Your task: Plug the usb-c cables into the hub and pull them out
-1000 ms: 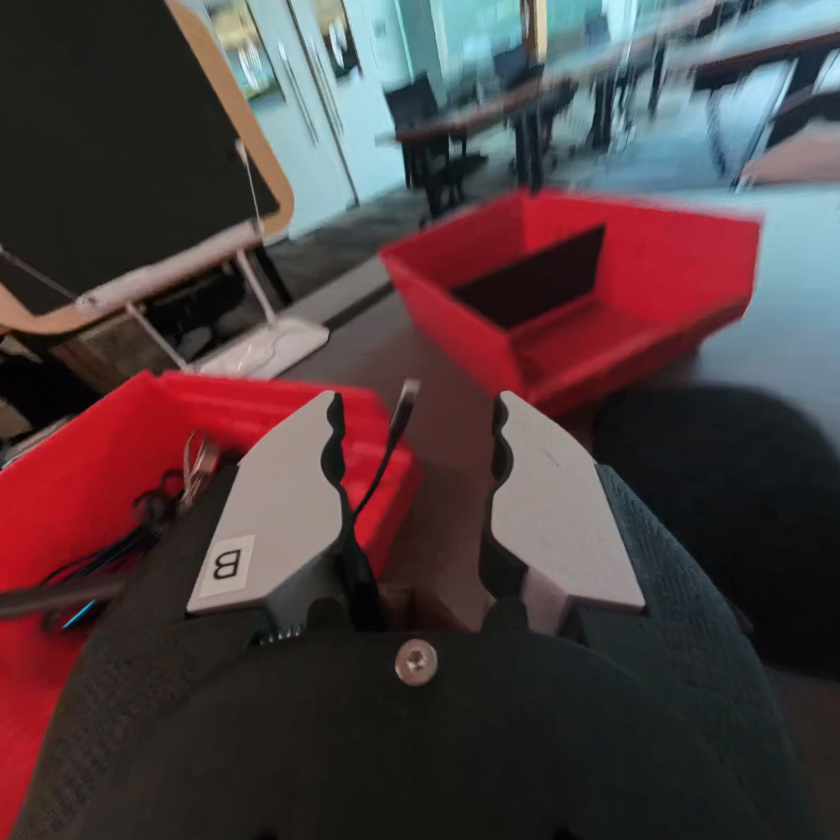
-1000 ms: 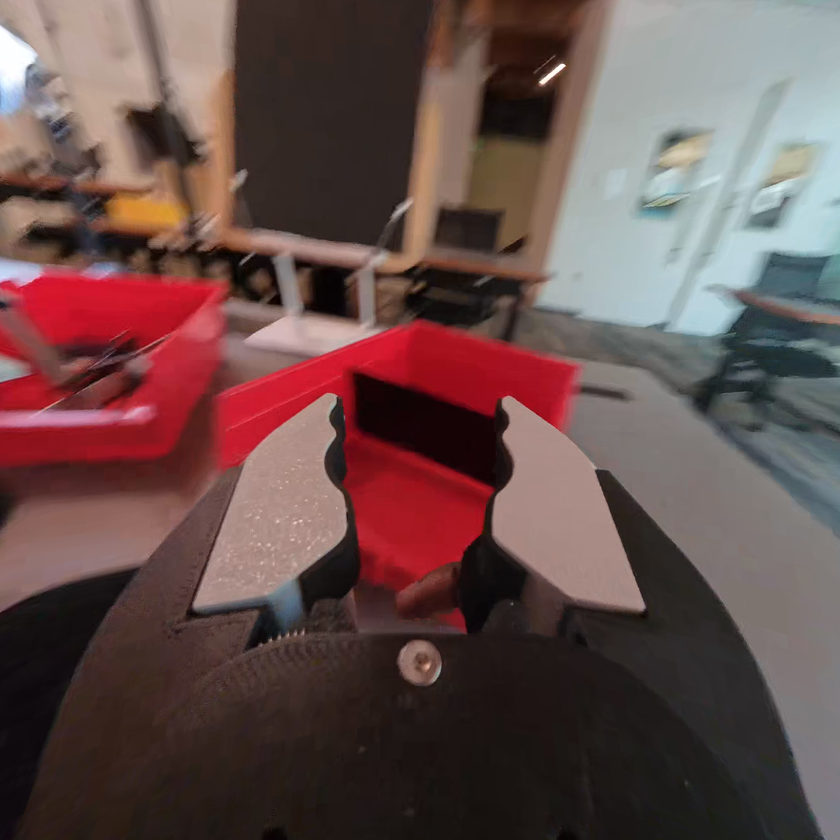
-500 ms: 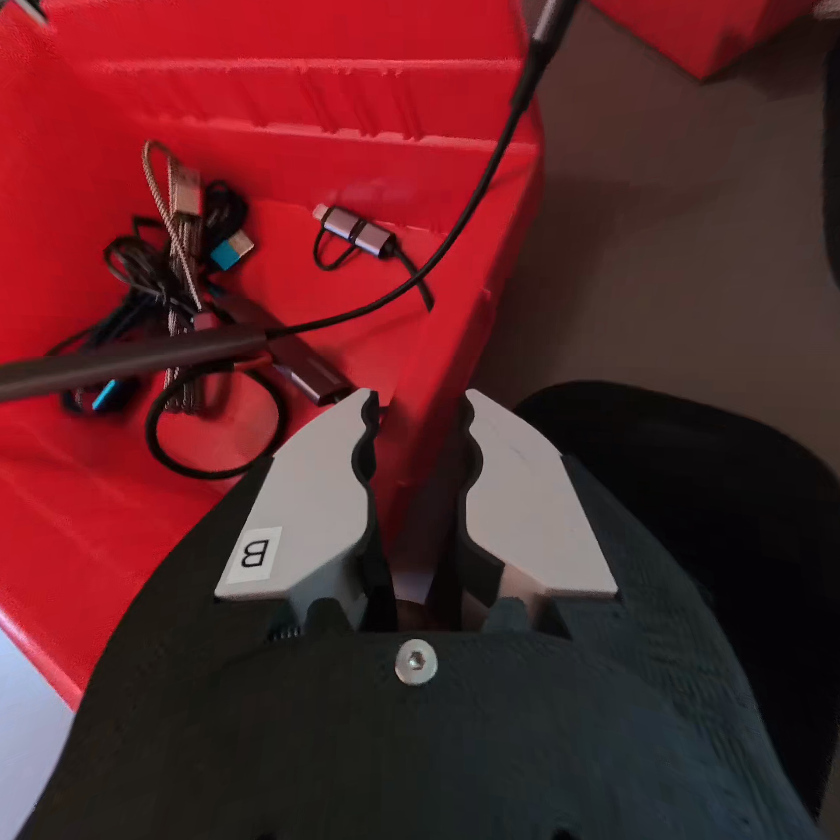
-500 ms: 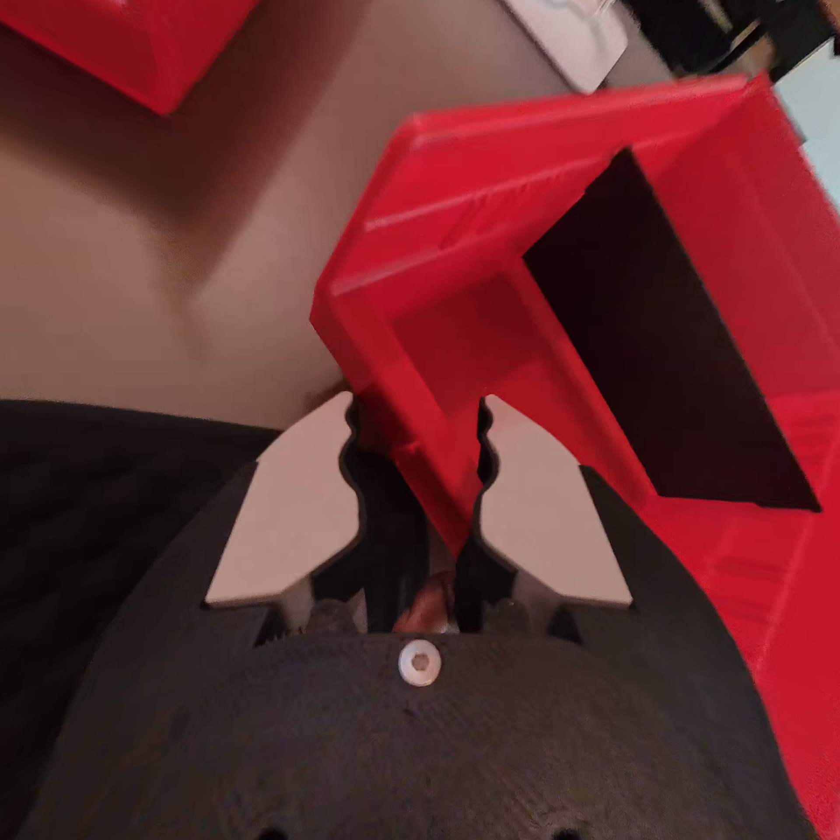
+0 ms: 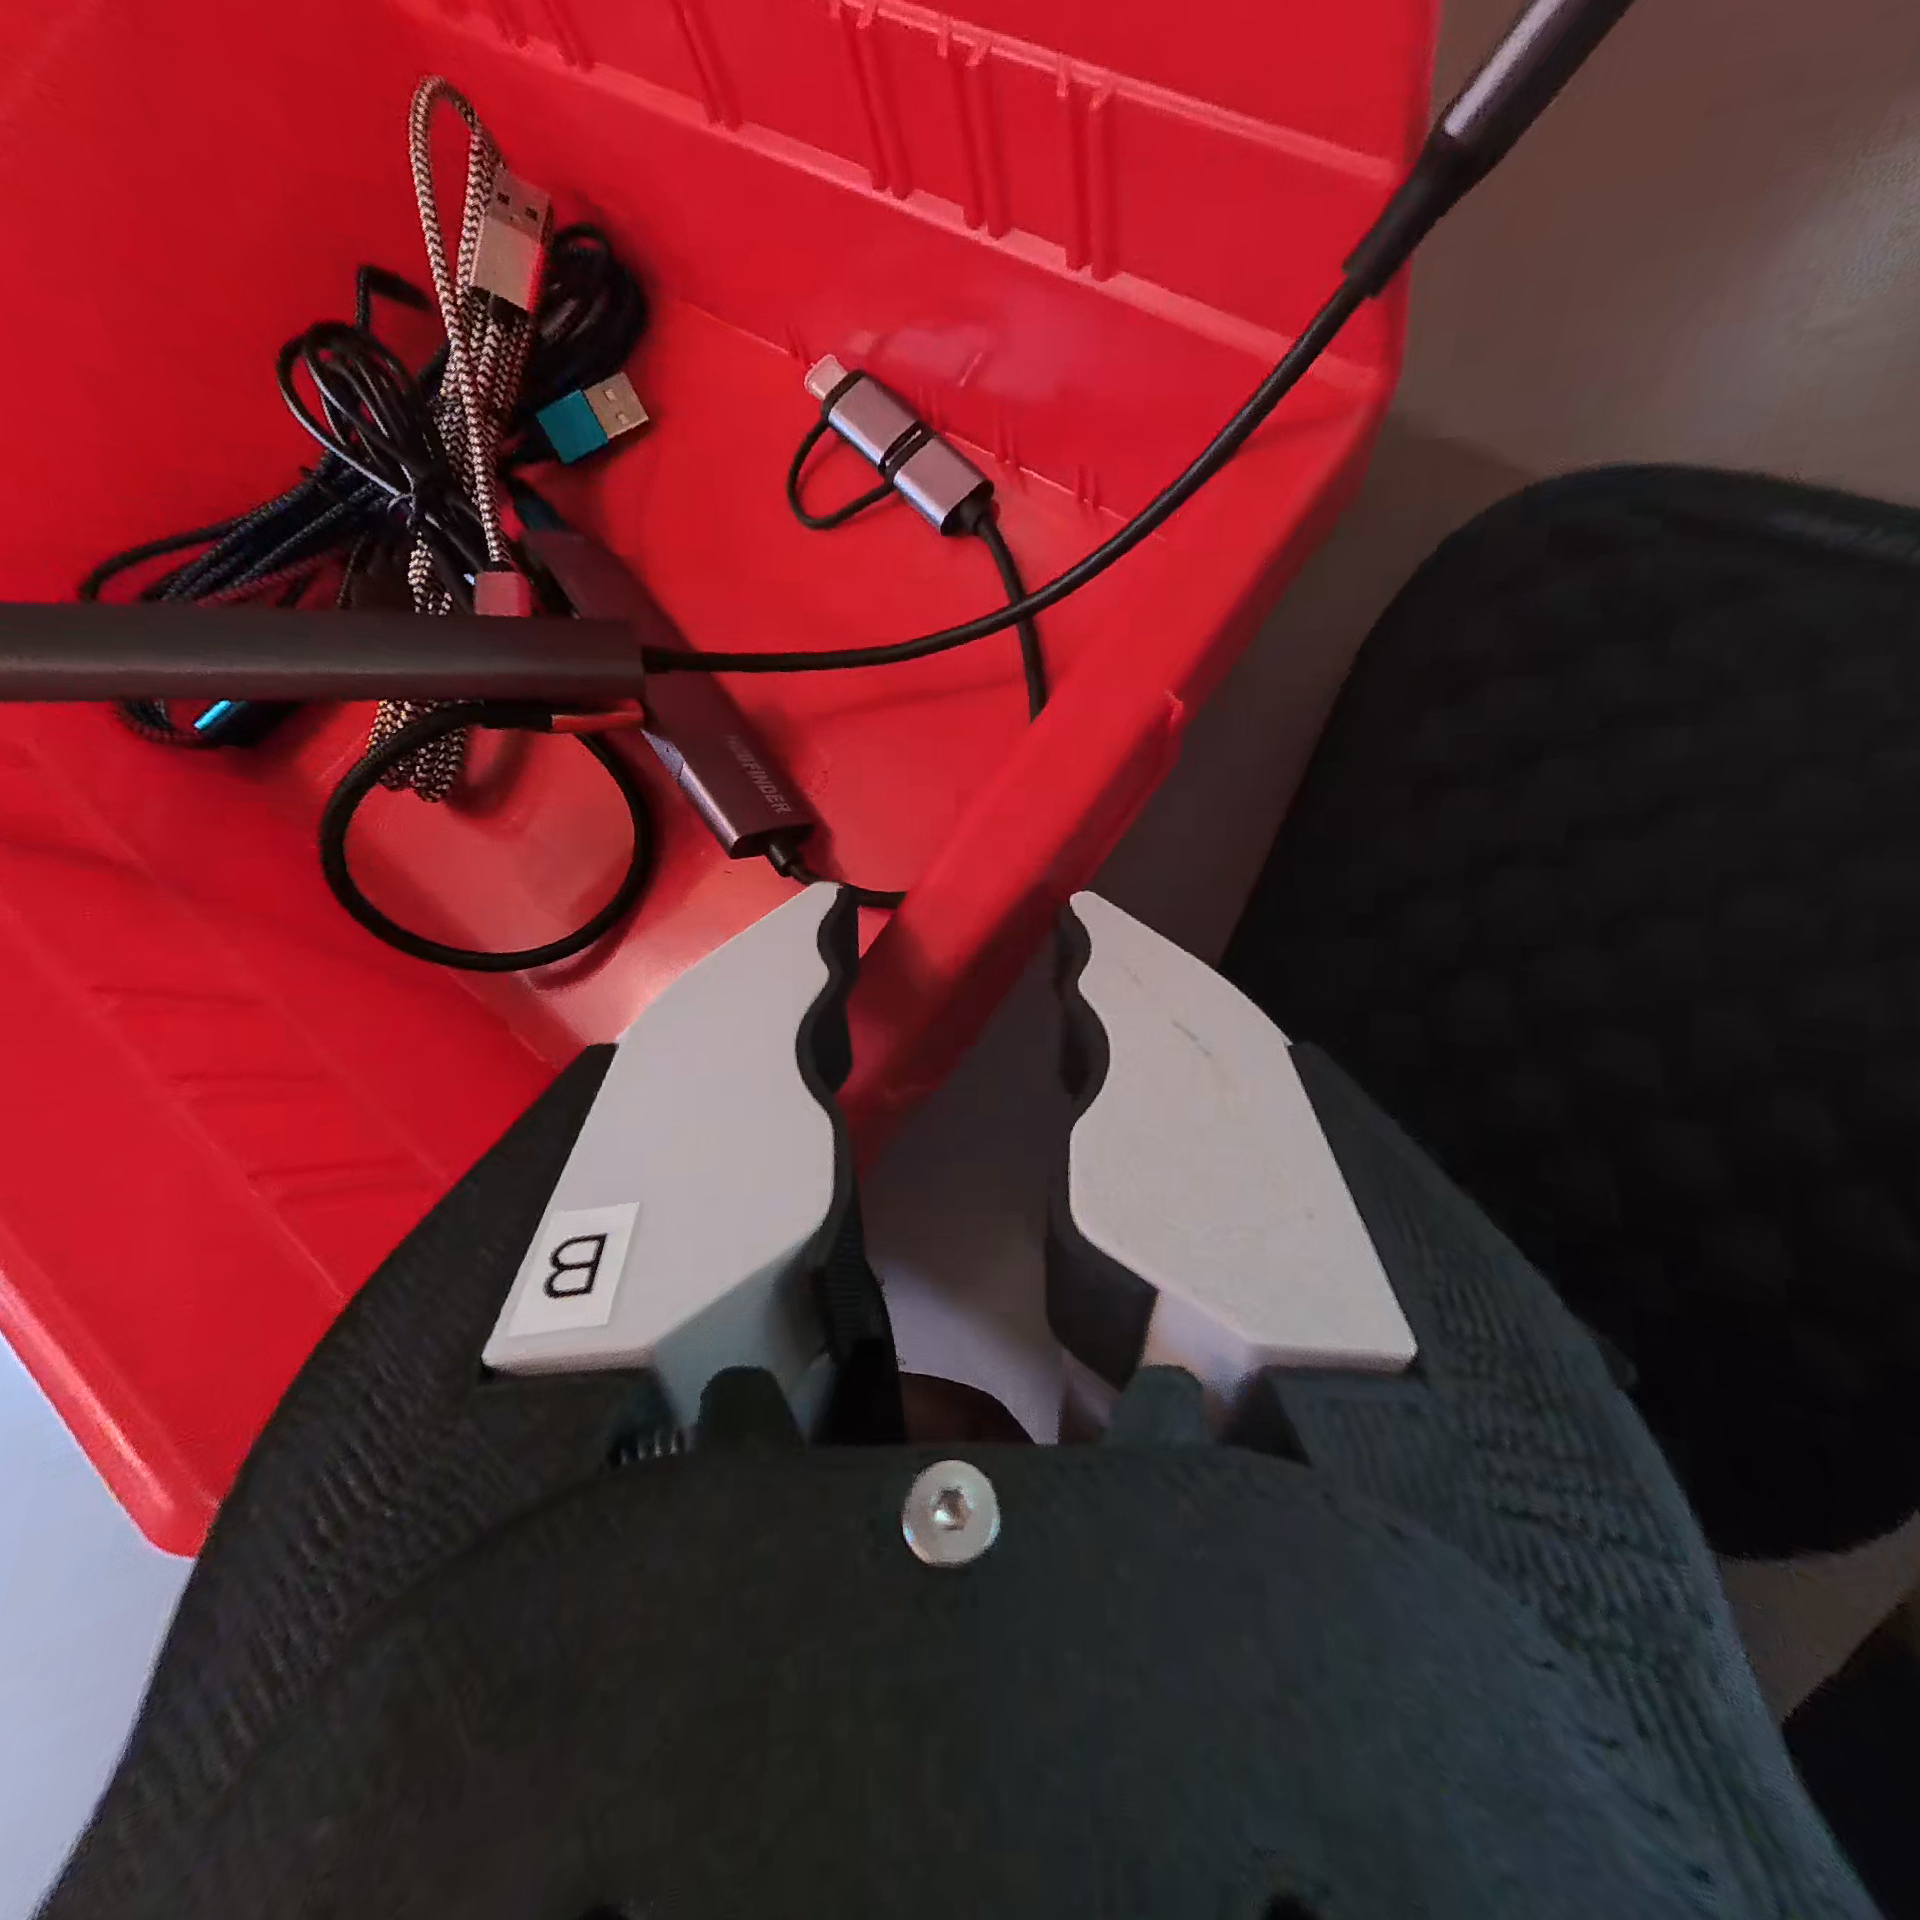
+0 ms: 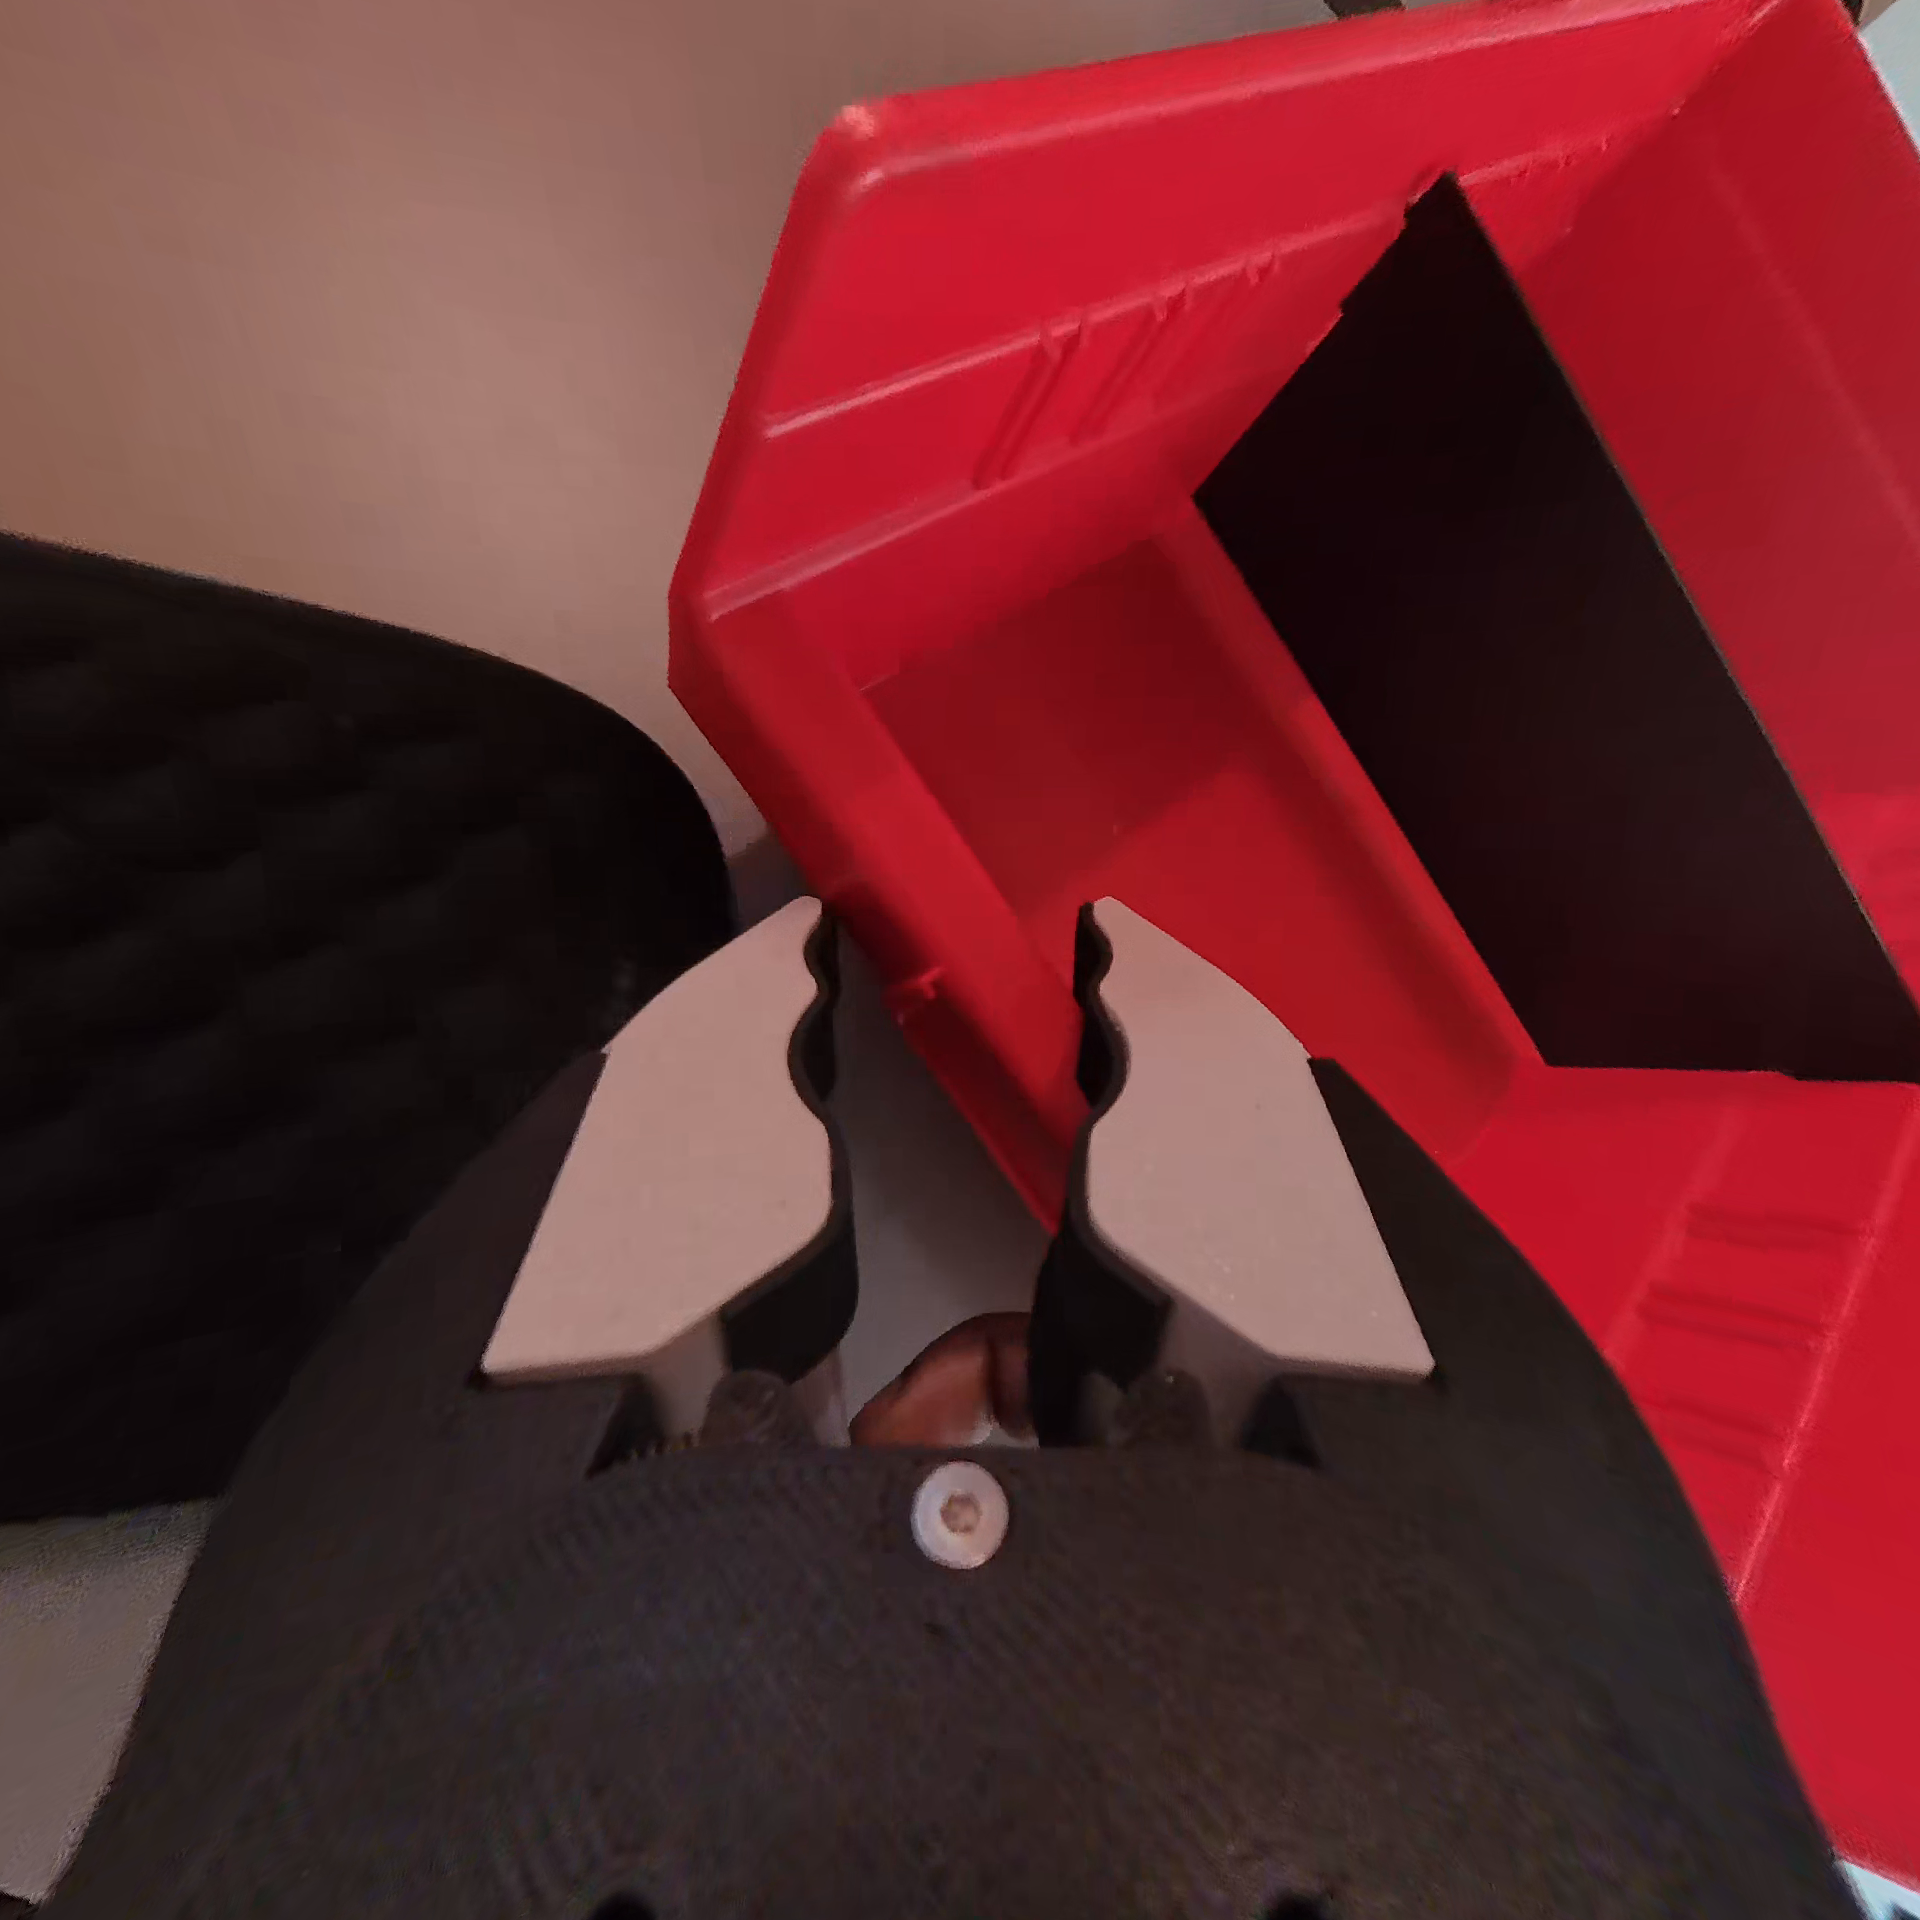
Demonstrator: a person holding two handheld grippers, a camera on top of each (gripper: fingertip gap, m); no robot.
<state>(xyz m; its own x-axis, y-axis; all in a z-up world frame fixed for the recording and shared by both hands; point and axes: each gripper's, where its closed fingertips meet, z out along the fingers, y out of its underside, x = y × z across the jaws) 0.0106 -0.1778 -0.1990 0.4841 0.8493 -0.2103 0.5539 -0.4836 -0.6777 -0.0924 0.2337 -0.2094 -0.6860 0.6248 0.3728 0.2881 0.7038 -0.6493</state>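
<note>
The table (image 6: 364,312) was a plain brownish surface, visible in both wrist views. On it sat two red bins. The left bin (image 5: 1039,187) filled most of the left wrist view; its near corner wall ran down between my left fingers. The right bin (image 6: 1039,364) filled the right half of the right wrist view, with a black divider (image 6: 1558,675) standing upright inside it and a bare red floor in the compartment nearest me. A black textured pad (image 6: 312,987) lay on the table just beside that bin's left wall; the same kind of dark pad (image 5: 1610,935) showed at the right of the left view.

My left gripper (image 5: 951,914) hung above the bin's corner, fingers parted, nothing between them. My right gripper (image 6: 951,914) was likewise spread, its fingers either side of the right bin's near wall in the picture; whether they touched it I could not tell.

Inside the left bin: a dark grey hub (image 5: 717,769) lay flat on the floor, angled toward my left fingertip. A second long dark bar (image 5: 312,655) crossed the view from the left edge above it, with a thin black cord (image 5: 1143,530) arching up to a grey plug (image 5: 1507,73) at the top right, over the bin's rim. A tangle of cables (image 5: 416,468) lay at the bin's left, including a braided one and a blue-collared plug (image 5: 592,421). A small grey adapter plug (image 5: 904,447) lay apart to the right of the tangle.
</note>
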